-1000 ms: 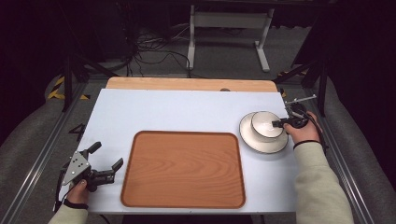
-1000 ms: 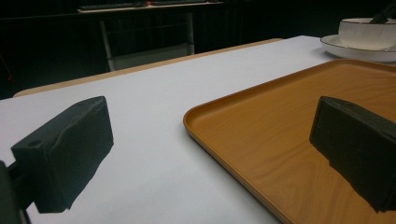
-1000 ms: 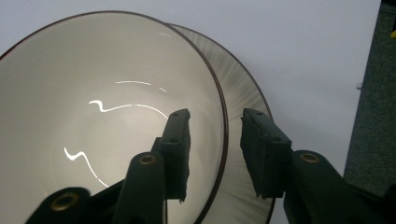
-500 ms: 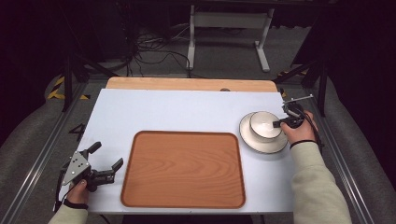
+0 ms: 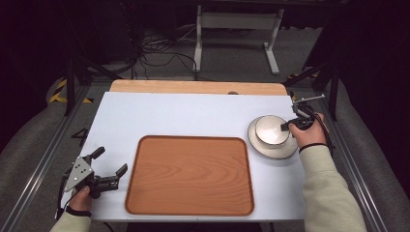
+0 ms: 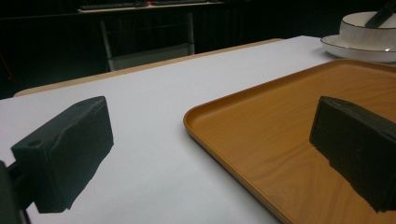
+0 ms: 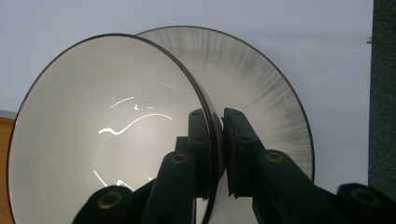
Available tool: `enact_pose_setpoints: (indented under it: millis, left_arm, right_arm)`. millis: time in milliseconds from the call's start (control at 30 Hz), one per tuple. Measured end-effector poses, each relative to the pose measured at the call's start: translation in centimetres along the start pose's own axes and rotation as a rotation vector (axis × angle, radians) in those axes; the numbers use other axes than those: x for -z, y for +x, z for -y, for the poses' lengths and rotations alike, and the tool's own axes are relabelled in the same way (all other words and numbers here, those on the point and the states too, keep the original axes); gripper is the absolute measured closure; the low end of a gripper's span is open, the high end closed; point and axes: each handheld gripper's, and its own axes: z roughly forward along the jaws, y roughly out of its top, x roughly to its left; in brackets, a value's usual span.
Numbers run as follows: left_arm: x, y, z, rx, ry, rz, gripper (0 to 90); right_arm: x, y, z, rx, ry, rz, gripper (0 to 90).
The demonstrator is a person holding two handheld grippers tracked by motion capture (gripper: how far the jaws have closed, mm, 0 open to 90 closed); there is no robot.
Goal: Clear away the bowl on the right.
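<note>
right tool (image 7: 217, 140) has just closed, now clamped on the near-right rim of the white glazed ceramic bowl (image 5: 270, 130): one jaw inside the wall, one outside. bowl sits on a white dark-rimmed saucer plate (image 5: 285, 151) at the right side of the pale blue surface (image 5: 193, 116). left tool (image 5: 107, 166) jaws apart, holding nothing, near left, just beside the brown wooden rounded tray (image 5: 191, 176) at centre

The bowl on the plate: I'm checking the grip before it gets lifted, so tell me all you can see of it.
The bowl is round, glossy, off-white inside, with a thin dark rim, probably ceramic. It sits upright on a wider plate at the table's right side, beside the wooden tray. It looks empty. The right gripper is shut on its rim, one jaw inside, one outside.
</note>
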Motion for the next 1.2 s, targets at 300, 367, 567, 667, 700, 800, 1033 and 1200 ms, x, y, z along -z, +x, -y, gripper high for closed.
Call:
enact_pose_setpoints:
  millis: [300,367,567,667,700,800,1033,1200]
  left_arm:
    - [0.0,0.0,0.0,0.000,0.000,0.000,0.3]
    - [0.0,0.0,0.0,0.000,0.000,0.000,0.3]
    - [0.0,0.0,0.0,-0.001,0.000,-0.001,0.3]
    - [0.0,0.0,0.0,-0.001,0.001,-0.001,0.3]
    - [0.0,0.0,0.0,-0.001,0.001,-0.001,0.3]
    - [0.0,0.0,0.0,-0.001,0.000,-0.001,0.3]
    - [0.0,0.0,0.0,-0.002,0.002,-0.001,0.3]
    - [0.0,0.0,0.0,-0.002,-0.001,-0.002,0.3]
  right_arm:
    - [2.1,1.0,-0.3,0.001,-0.004,-0.033,82.5]
    - [2.5,1.3,-0.4,0.002,-0.004,-0.039,82.5]
    - [3.6,2.1,-0.3,0.019,-0.004,-0.045,82.4]
    - [4.2,2.4,-0.2,0.013,-0.009,-0.050,82.4]
    - [4.3,2.6,-0.1,0.014,-0.008,-0.048,82.4]
    - [4.5,3.1,0.1,0.018,0.004,-0.032,82.3]
    - [5.4,4.2,0.5,0.029,-0.002,-0.059,82.4]
    - [5.7,5.5,0.8,0.052,-0.003,-0.083,82.4]
